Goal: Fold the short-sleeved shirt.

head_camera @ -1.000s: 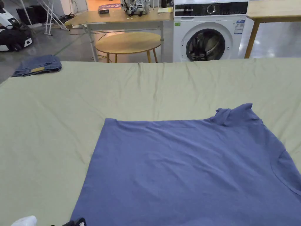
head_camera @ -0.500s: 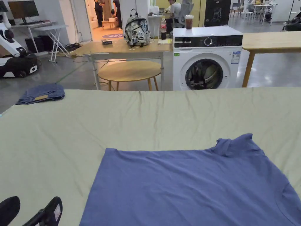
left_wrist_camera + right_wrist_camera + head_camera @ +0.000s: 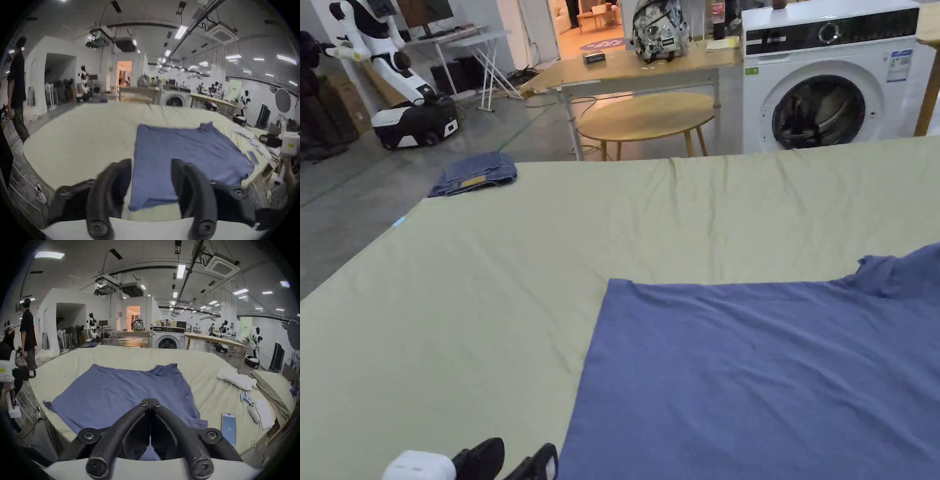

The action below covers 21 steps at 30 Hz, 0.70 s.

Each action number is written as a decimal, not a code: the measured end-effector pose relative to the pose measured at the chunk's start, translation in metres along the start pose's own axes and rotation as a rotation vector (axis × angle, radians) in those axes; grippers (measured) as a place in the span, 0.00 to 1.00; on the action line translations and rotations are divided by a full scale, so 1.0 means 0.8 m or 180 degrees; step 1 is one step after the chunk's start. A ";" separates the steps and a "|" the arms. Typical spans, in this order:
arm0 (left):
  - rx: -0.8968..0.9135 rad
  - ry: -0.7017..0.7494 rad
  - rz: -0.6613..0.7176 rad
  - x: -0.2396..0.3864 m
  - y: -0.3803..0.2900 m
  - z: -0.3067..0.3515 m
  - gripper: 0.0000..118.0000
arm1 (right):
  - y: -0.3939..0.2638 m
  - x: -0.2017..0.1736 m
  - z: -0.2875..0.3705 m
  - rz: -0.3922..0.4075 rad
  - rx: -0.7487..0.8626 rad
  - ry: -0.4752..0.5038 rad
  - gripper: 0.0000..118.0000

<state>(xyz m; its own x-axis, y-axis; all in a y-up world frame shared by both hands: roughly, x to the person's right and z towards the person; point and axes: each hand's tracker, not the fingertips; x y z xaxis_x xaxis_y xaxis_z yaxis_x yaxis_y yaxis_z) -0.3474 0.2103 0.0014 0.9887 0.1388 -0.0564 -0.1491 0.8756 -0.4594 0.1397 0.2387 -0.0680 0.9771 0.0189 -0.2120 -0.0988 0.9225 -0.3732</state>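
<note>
A blue short-sleeved shirt [image 3: 750,375] lies spread flat on the pale green table cover [image 3: 487,281], its far sleeve bunched up at the right. My left gripper [image 3: 515,461] sits at the near left, right beside the shirt's left edge. In the left gripper view the left gripper [image 3: 151,162] is open, with the edge of the shirt [image 3: 178,154] running between its jaws farther off. My right gripper [image 3: 150,400] is shut with nothing in it, held above the near side of the shirt [image 3: 113,394].
Folded jeans [image 3: 475,175] lie at the table's far left corner. A phone [image 3: 228,426], small blue items [image 3: 246,397] and a white cloth [image 3: 235,379] lie right of the shirt. Beyond the table stand a washing machine [image 3: 831,69] and a round table [image 3: 647,115]. A person [image 3: 28,334] stands at left.
The head camera has swung left and down. The left gripper now sits closer to the shirt's left edge, with its jaws nearer together than half a second ago.
</note>
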 end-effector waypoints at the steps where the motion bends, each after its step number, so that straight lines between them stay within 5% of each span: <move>1: -0.0196 0.0015 0.0038 -0.007 -0.013 -0.015 0.47 | -0.003 0.002 -0.001 -0.0004 -0.0053 0.0014 0.00; 9: -0.1122 0.0103 0.0250 -0.049 -0.105 -0.112 0.47 | -0.030 0.025 0.012 -0.0232 -0.0303 -0.0178 0.00; 14: -0.1136 0.0192 -0.0039 -0.033 -0.096 -0.113 0.12 | -0.061 0.060 0.021 -0.0484 -0.0482 -0.0435 0.00; 17: -0.1221 0.0216 -0.0113 -0.010 -0.099 -0.117 0.07 | -0.071 0.075 0.024 -0.0688 -0.0514 -0.0596 0.02; 19: -0.1256 0.0286 -0.0216 0.001 -0.096 -0.117 0.07 | -0.078 0.087 0.022 -0.0836 -0.0533 -0.0813 0.41; 21: -0.1290 0.0299 -0.0249 0.003 -0.093 -0.120 0.07 | -0.092 0.105 0.012 -0.1079 -0.0610 -0.0892 0.50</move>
<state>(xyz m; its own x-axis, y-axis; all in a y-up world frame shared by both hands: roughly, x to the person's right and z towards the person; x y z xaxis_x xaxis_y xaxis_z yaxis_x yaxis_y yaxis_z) -0.3327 0.1010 -0.0492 0.9966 0.0199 -0.0795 -0.0744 0.6264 -0.7759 0.2309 0.1761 -0.0494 0.9708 -0.1432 0.1923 0.2270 0.8073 -0.5447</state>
